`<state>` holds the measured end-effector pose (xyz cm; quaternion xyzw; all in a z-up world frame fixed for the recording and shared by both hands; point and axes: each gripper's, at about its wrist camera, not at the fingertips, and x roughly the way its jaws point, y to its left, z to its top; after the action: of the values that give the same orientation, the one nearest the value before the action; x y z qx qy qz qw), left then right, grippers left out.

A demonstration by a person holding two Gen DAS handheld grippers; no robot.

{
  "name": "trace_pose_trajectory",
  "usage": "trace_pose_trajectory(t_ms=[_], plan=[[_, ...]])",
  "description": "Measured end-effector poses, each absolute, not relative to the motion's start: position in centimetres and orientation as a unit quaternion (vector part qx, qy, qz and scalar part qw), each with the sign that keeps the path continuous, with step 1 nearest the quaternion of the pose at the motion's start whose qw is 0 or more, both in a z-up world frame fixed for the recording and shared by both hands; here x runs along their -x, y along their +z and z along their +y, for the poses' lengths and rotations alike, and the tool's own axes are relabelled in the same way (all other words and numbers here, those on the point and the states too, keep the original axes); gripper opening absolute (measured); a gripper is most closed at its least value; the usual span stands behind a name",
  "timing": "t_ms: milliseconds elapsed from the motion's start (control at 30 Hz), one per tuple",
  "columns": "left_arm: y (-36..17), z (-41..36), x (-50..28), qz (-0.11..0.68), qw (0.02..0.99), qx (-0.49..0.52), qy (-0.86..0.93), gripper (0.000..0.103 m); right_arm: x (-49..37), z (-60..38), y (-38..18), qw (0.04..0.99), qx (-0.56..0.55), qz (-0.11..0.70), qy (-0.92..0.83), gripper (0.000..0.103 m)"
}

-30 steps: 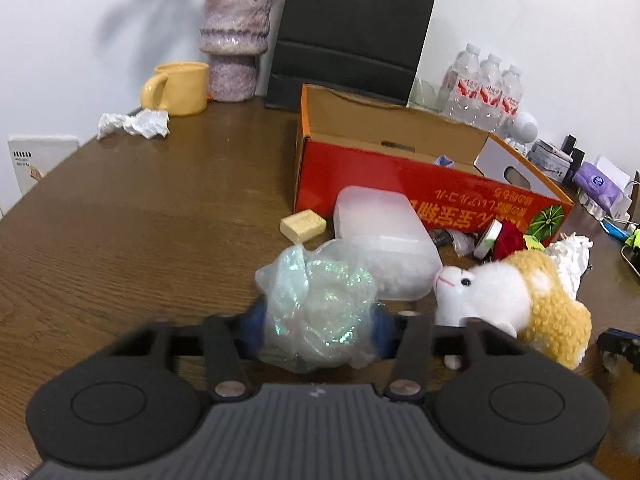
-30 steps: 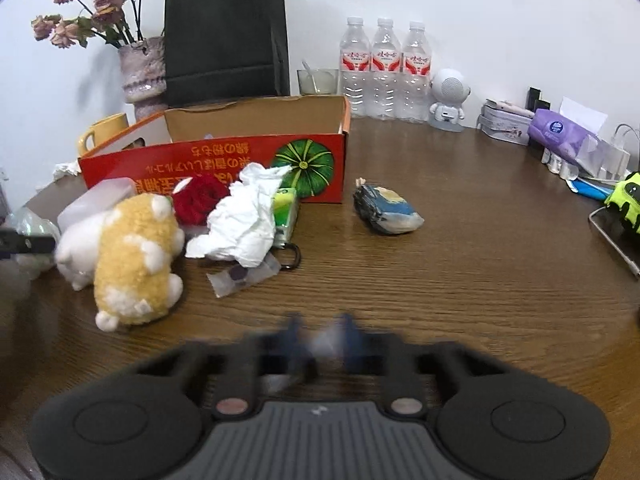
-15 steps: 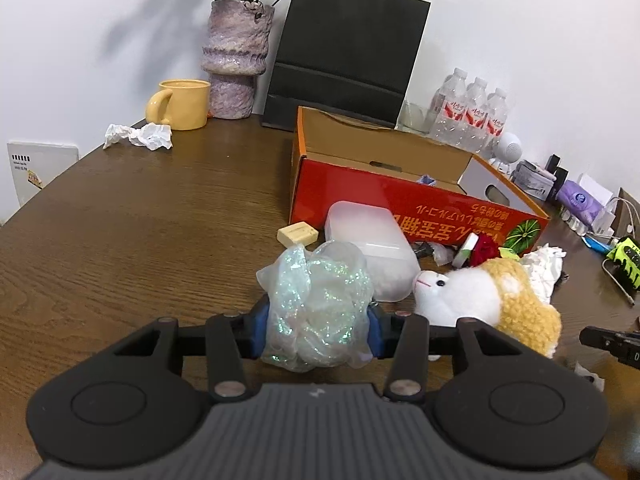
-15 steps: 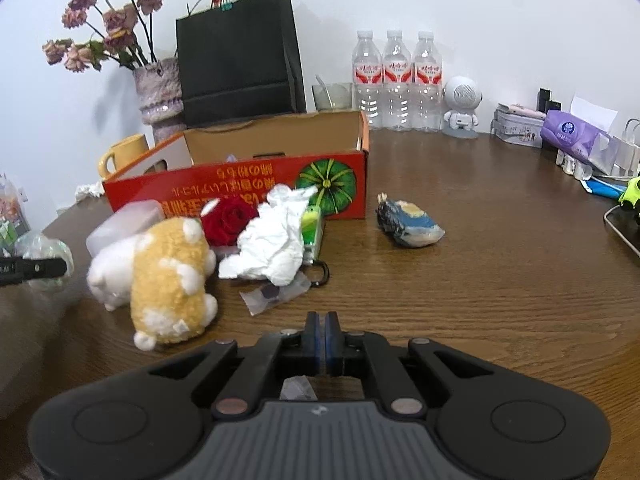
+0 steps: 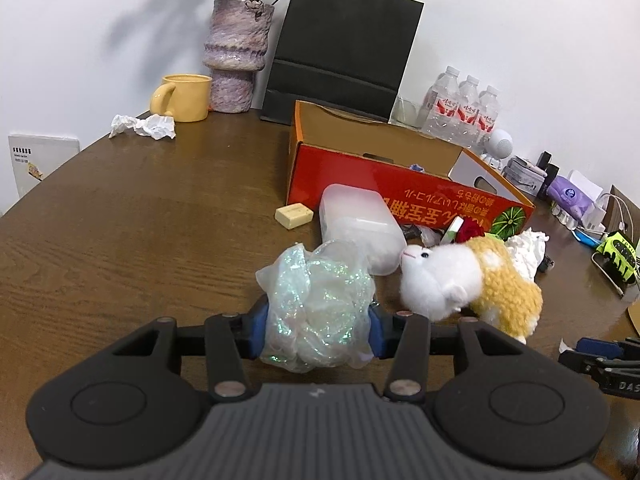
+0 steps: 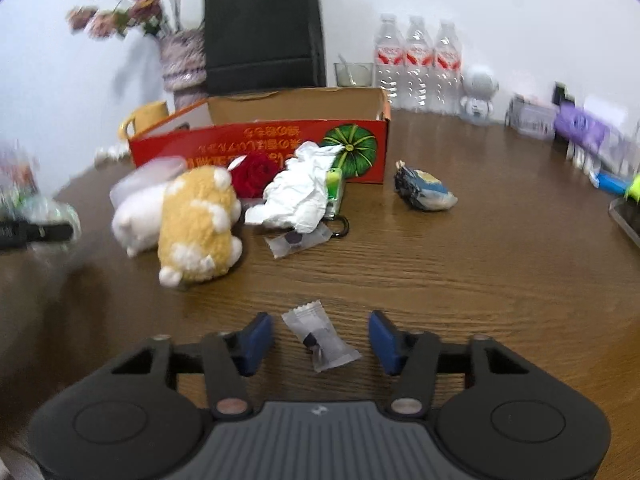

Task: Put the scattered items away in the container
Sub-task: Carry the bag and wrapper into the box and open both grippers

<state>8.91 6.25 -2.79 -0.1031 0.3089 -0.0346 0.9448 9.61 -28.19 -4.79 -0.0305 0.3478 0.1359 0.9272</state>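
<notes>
In the left wrist view, the left gripper [image 5: 316,330] sits at the bottom centre of the frame, its blue pads pressed against both sides of a crumpled iridescent plastic wrap [image 5: 318,304], which it holds above the wooden table [image 5: 120,240]. Beyond it, at centre right, stands the red and orange cardboard box [image 5: 400,196], open at the top. Just in front of the box lie a frosted plastic case [image 5: 360,232] and a small beige block [image 5: 294,215], and to the right of the wrap a white and yellow plush toy [image 5: 468,284] lies on its side. In the right wrist view, the right gripper [image 6: 322,340] fills the lower centre; its jaws are opening, and a small clear sachet [image 6: 320,340] lies on the table between the blue pads, touching neither. Farther up the frame, in front of the box, are a crumpled white tissue [image 6: 300,192], a red rose [image 6: 256,172] and another small wrapper [image 6: 296,240]; a dark crumpled packet [image 6: 424,192] lies apart to the right.
</notes>
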Motion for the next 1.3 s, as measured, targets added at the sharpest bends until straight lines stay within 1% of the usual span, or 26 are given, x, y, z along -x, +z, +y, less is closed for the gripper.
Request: trace_pose_trajectory(t_ms=[33, 67, 333, 433, 533, 767, 900, 1000, 1100, 1167, 1300], plan=[[-2.8, 6.2, -8.7, 0.308, 0.945, 0.104, -0.035, 0.048, -9.4, -28.0, -4.8, 0.928, 0.041, 0.345, 0.134, 0.021], [-2.8, 6.3, -8.5, 0.306, 0.945, 0.105, -0.036, 0.048, -9.3, -28.1, -4.7, 0.928, 0.037, 0.345, 0.138, 0.016], [-2.4, 6.1, -8.1, 0.299, 0.947, 0.106, -0.046, 0.048, -9.6, -28.6, -4.2, 0.929, 0.008, 0.345, 0.134, 0.014], [-1.9, 6.1, -8.3, 0.294, 0.948, 0.107, -0.052, 0.048, -9.8, -28.8, -3.3, 0.934, -0.003, 0.331, 0.138, 0.014], [-0.3, 5.9, -9.1, 0.273, 0.955, 0.1, -0.062, 0.048, -10.8, -28.9, -1.1, 0.942, -0.015, 0.301, 0.149, 0.014], [4.8, 4.4, -15.6, 0.209, 0.969, 0.094, -0.091, 0.048, -17.3, -26.8, 5.0, 0.959, -0.018, 0.219, 0.179, 0.014], [6.3, 2.8, -20.5, 0.192, 0.973, 0.087, -0.094, 0.048, -22.3, -24.8, 6.8, 0.96, -0.028, 0.207, 0.188, 0.014], [5.5, 1.6, -23.8, 0.194, 0.974, 0.087, -0.083, 0.048, -26.2, -23.5, 6.4, 0.956, -0.044, 0.22, 0.187, 0.014], [3.3, 1.1, -26.3, 0.214, 0.969, 0.1, -0.079, 0.048, -29.2, -22.6, 4.5, 0.951, -0.069, 0.243, 0.177, 0.014], [1.8, 1.0, -27.8, 0.239, 0.963, 0.099, -0.078, 0.048, -30.7, -21.9, 2.9, 0.943, -0.062, 0.272, 0.181, 0.014], [0.3, 1.2, -29.4, 0.259, 0.959, 0.086, -0.074, 0.048, -32.4, -21.4, 1.0, 0.938, -0.046, 0.295, 0.178, 0.014]])
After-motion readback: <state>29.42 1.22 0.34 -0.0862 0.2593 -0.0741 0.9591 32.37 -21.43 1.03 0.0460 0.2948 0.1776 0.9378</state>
